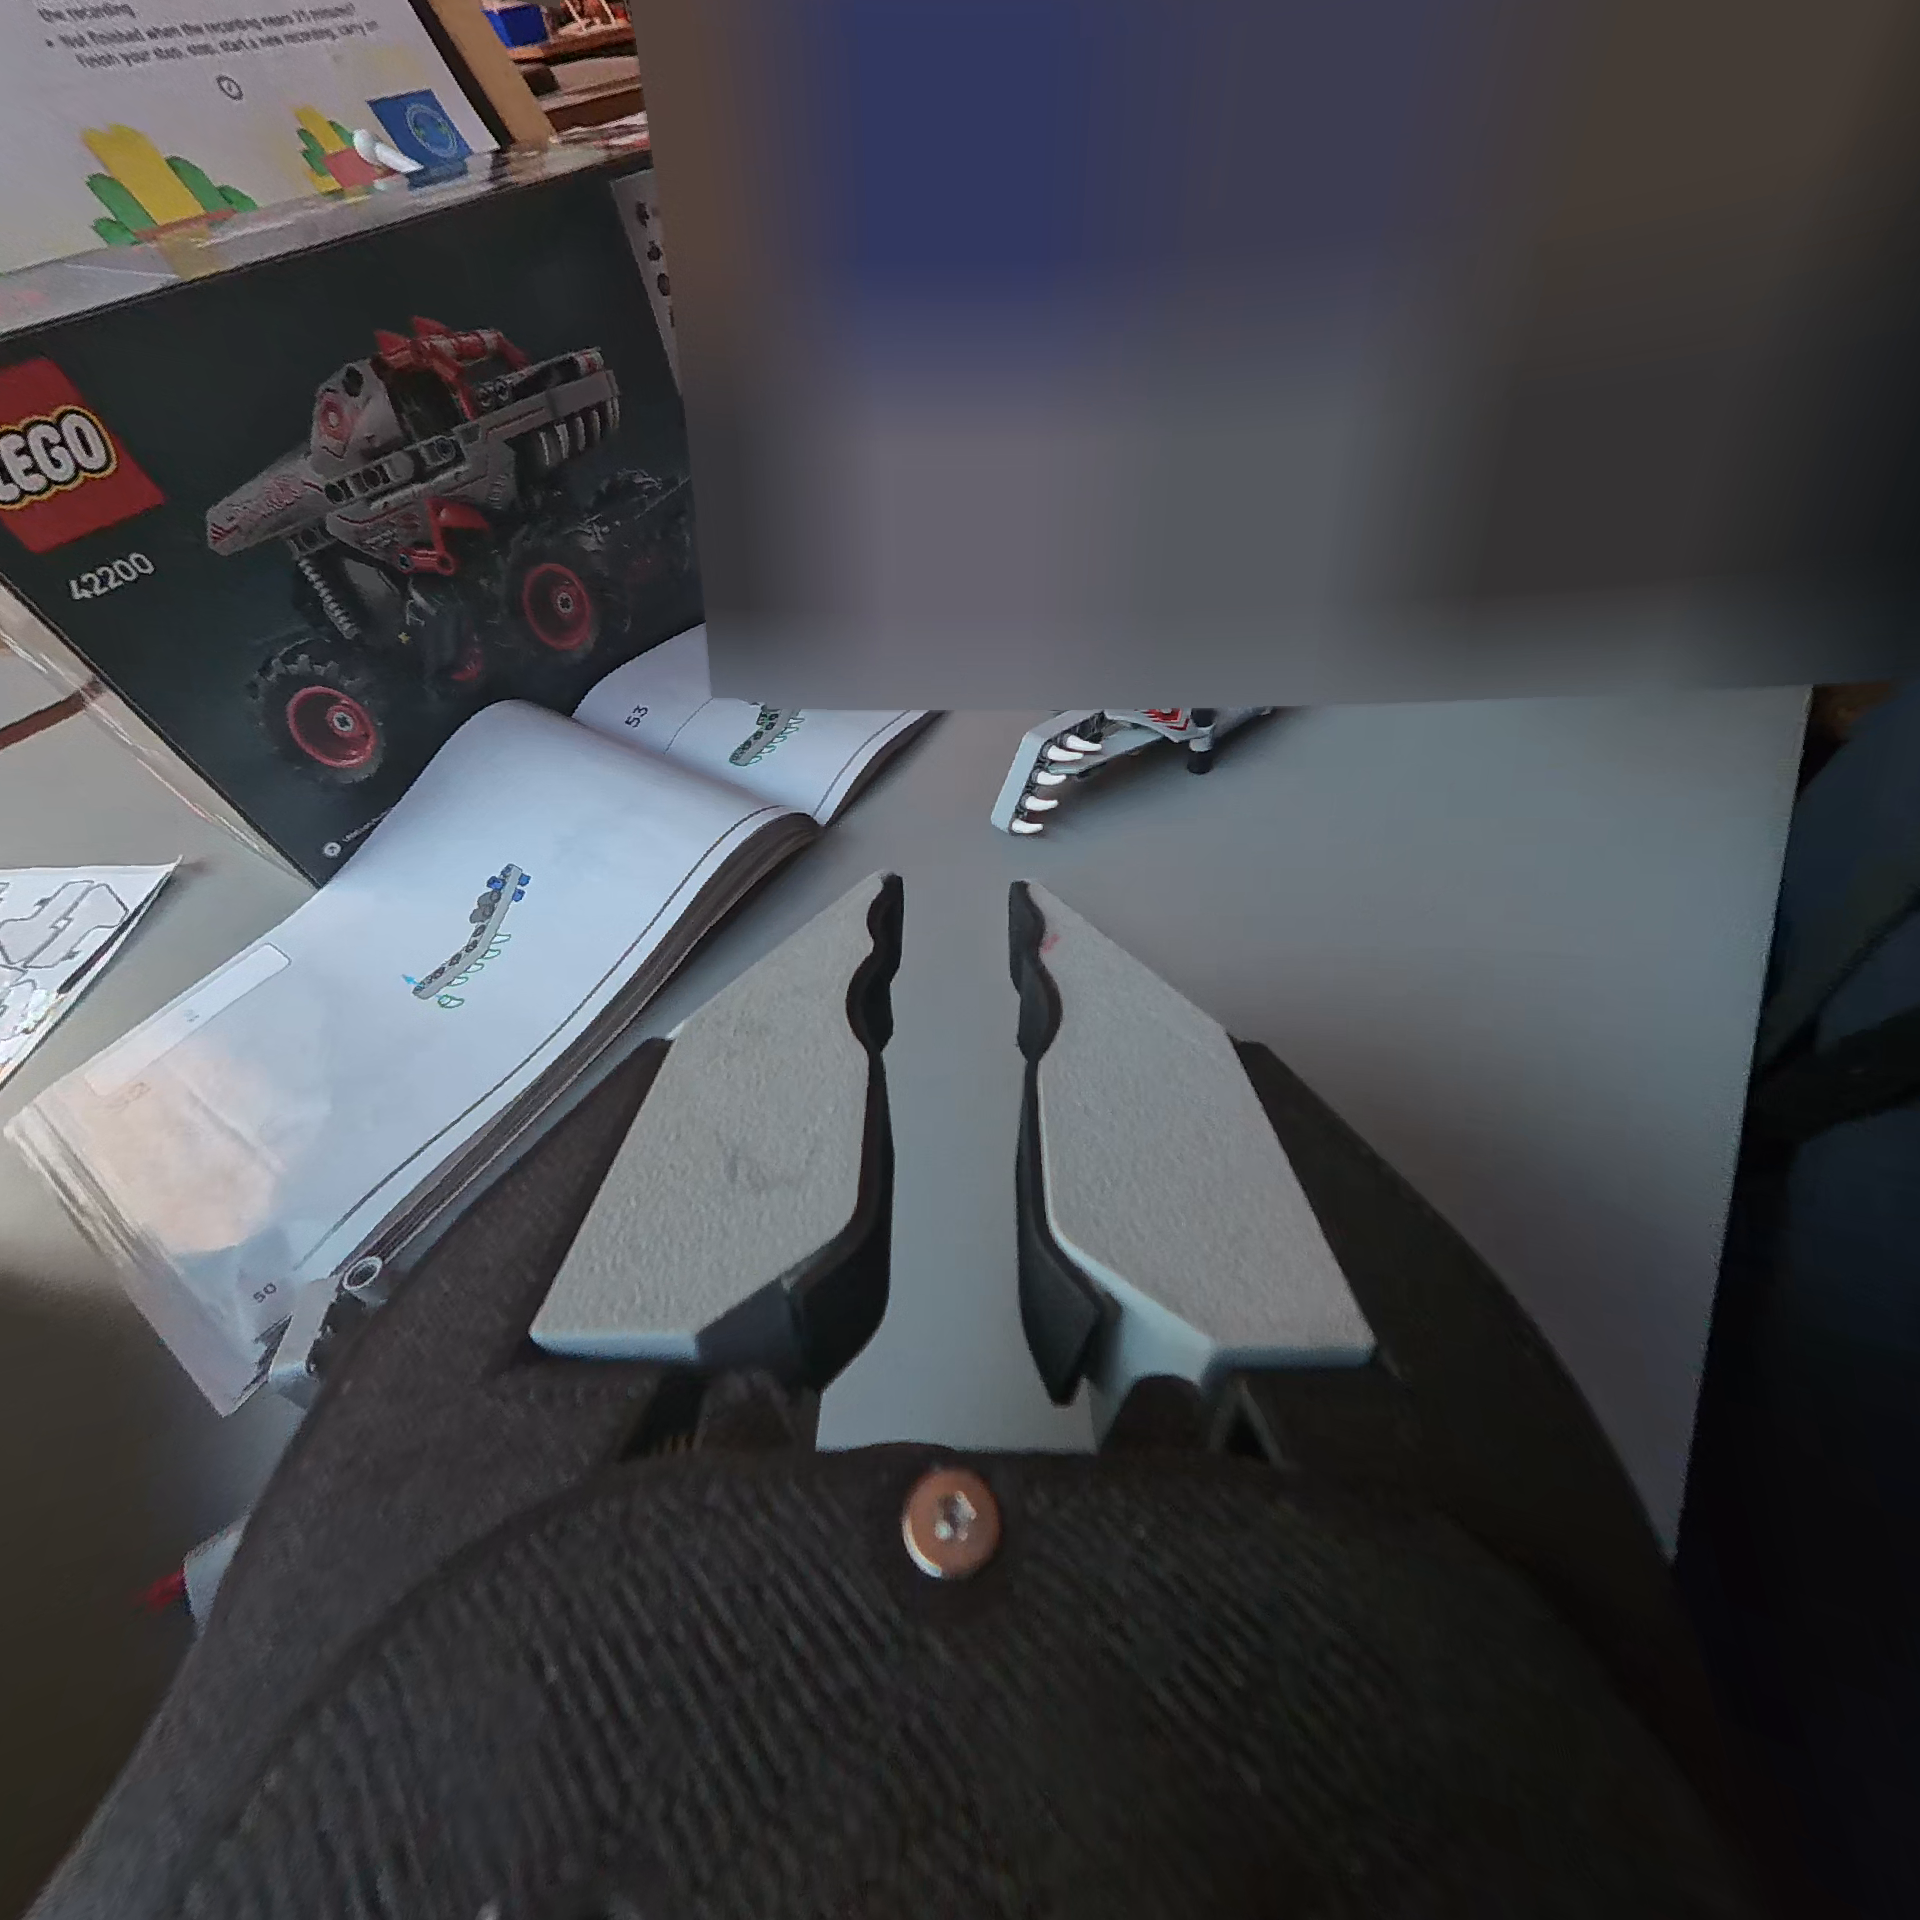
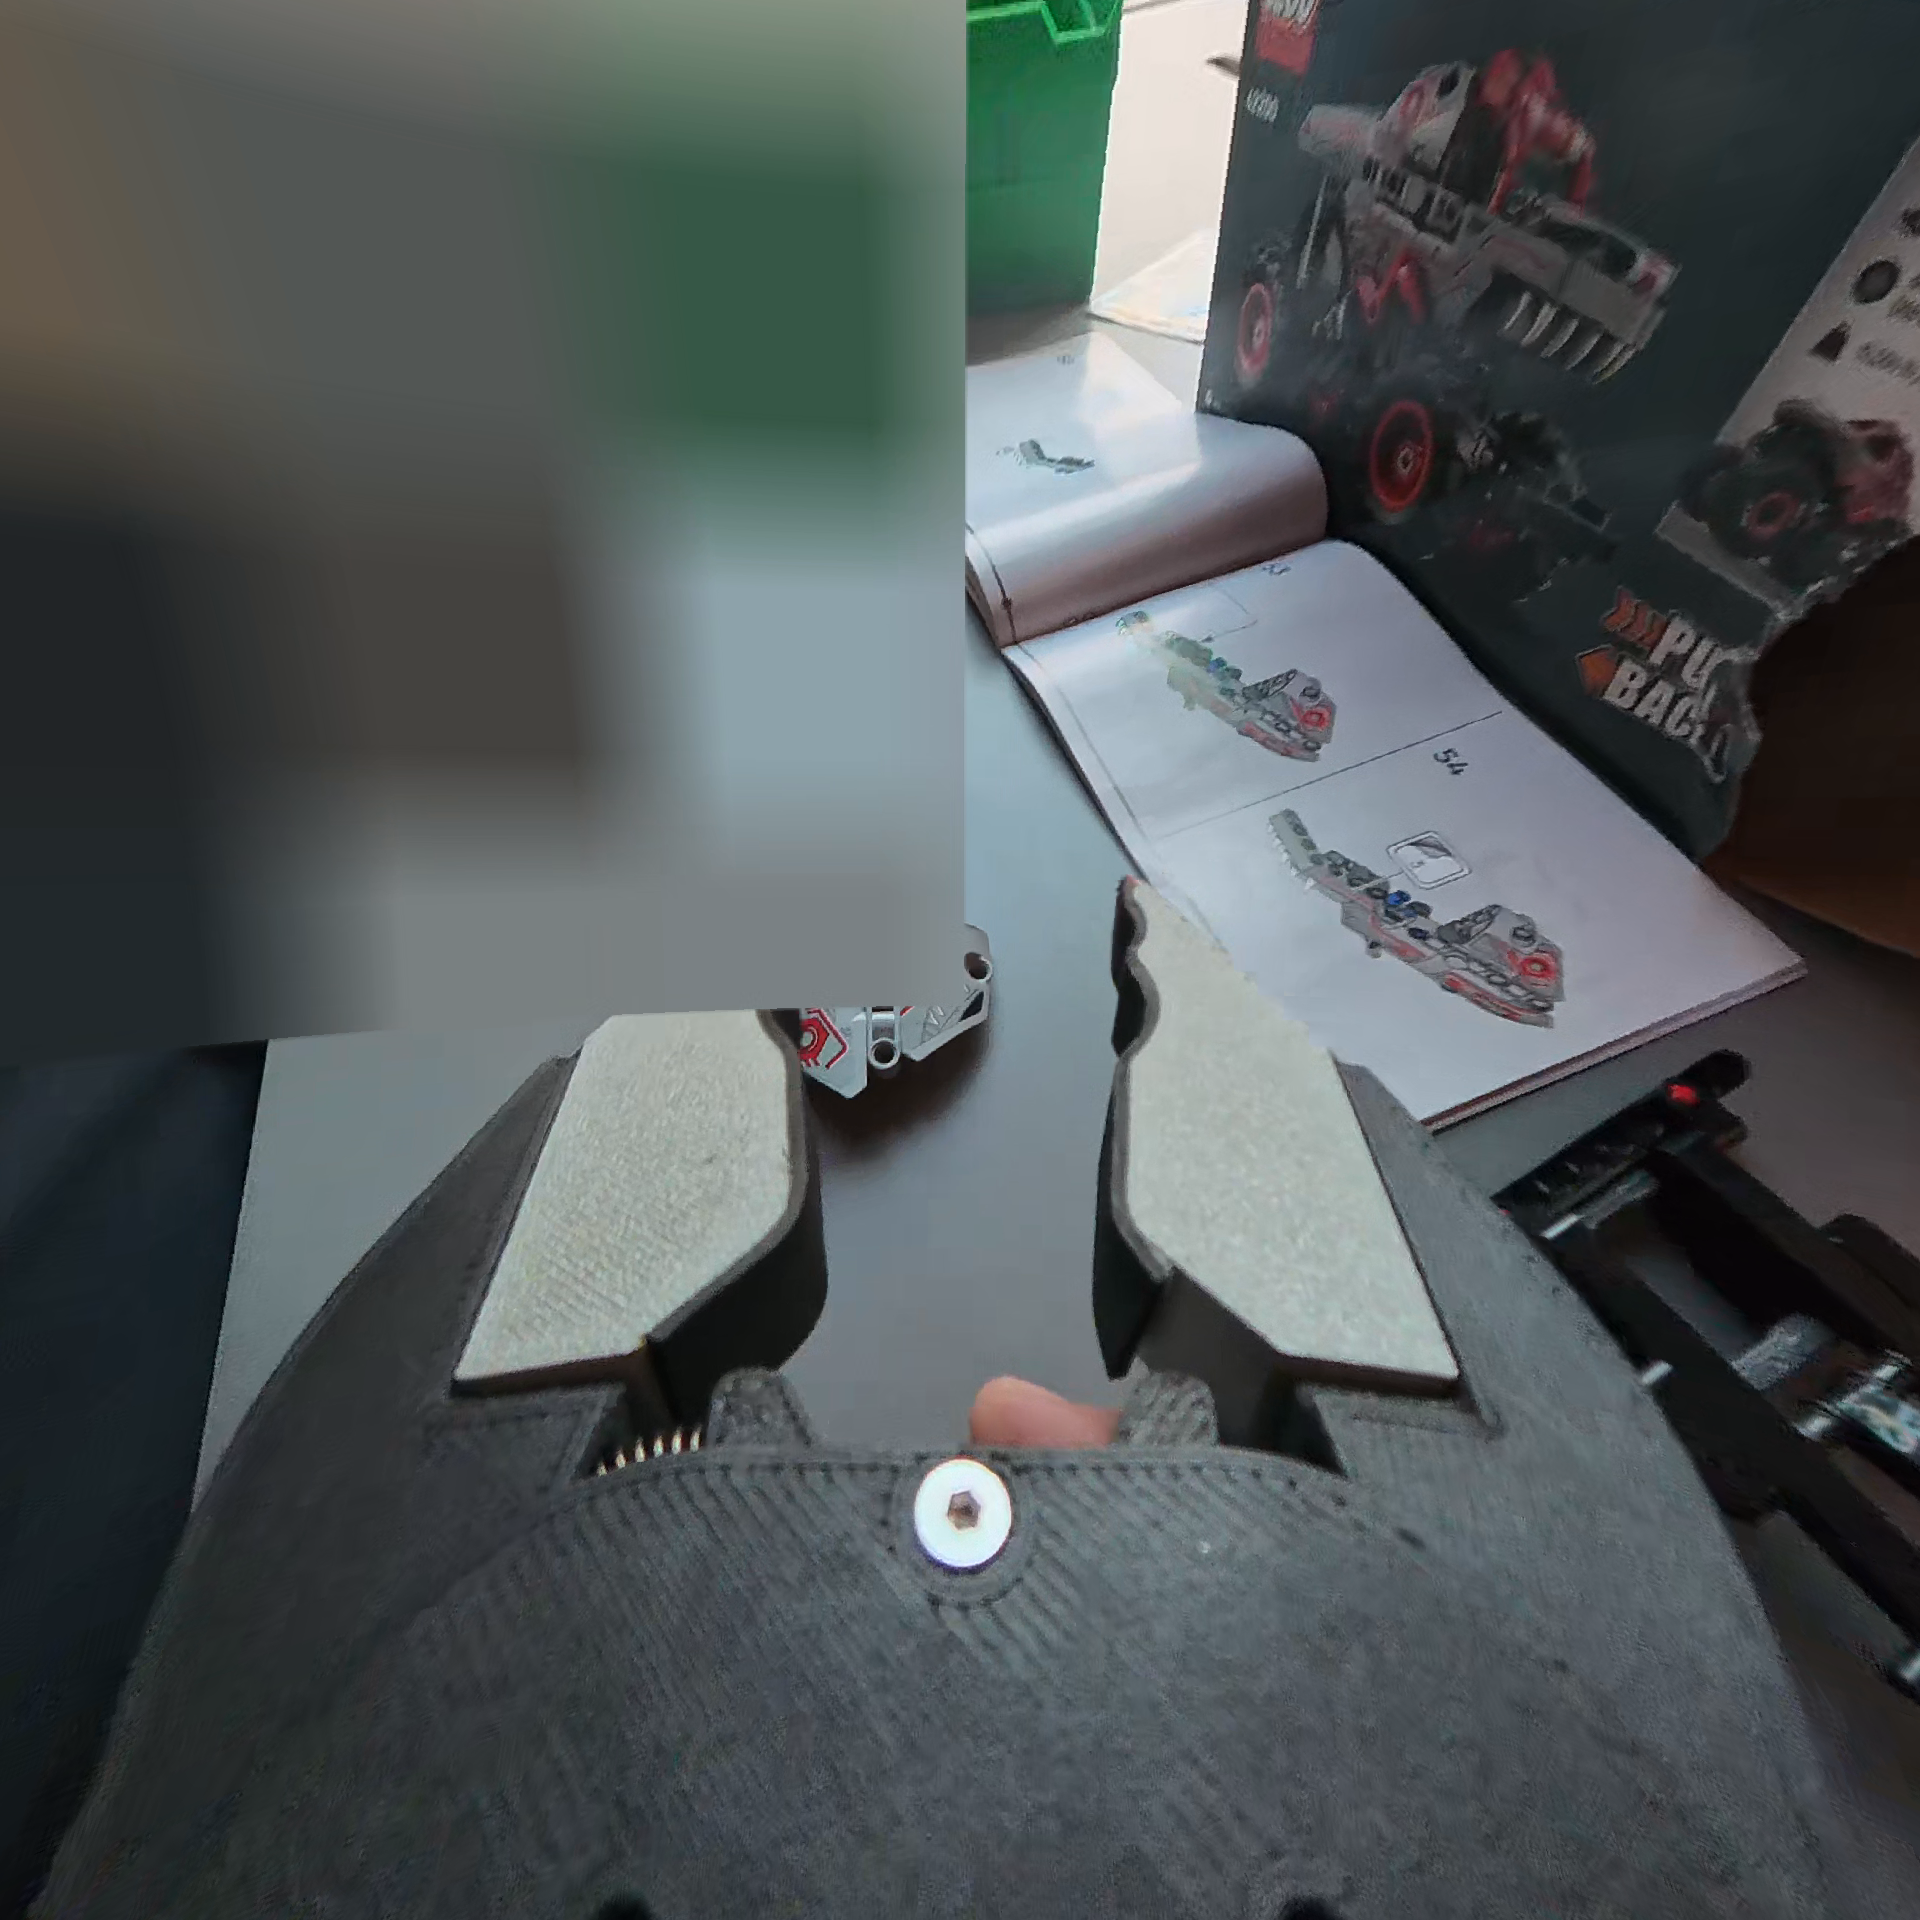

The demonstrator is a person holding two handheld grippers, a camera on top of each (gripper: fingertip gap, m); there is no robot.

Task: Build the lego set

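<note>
A partly built grey LEGO jaw piece with white teeth (image 1: 1044, 774) lies on the grey table (image 1: 1351, 987), ahead and slightly right of my left gripper (image 1: 956, 904). That gripper is open and empty, low over the table. In the right wrist view, the same grey and red assembly (image 2: 899, 1029) sits just beyond my right gripper (image 2: 935, 1029), by the left finger (image 2: 665, 1164). The right gripper is open and empty; a mosaic patch covers its left fingertip. The instruction booklet (image 1: 468, 935) lies open; it also shows in the right wrist view (image 2: 1351, 831).
The dark set box (image 1: 364, 499) stands behind the booklet, torn open at one end (image 2: 1558, 312). A sticker sheet (image 1: 73, 935) lies far left. A green bin (image 2: 1039, 135) stands at the back. A black mechanism (image 2: 1714, 1299) lies at the right. A fingertip (image 2: 1039, 1413) shows below the gripper. There is about 20 cm between the tips of the two grippers. My left tips are about 30 cm from the black mechanism (image 2: 1714, 1299), my right tips only 15 cm.
</note>
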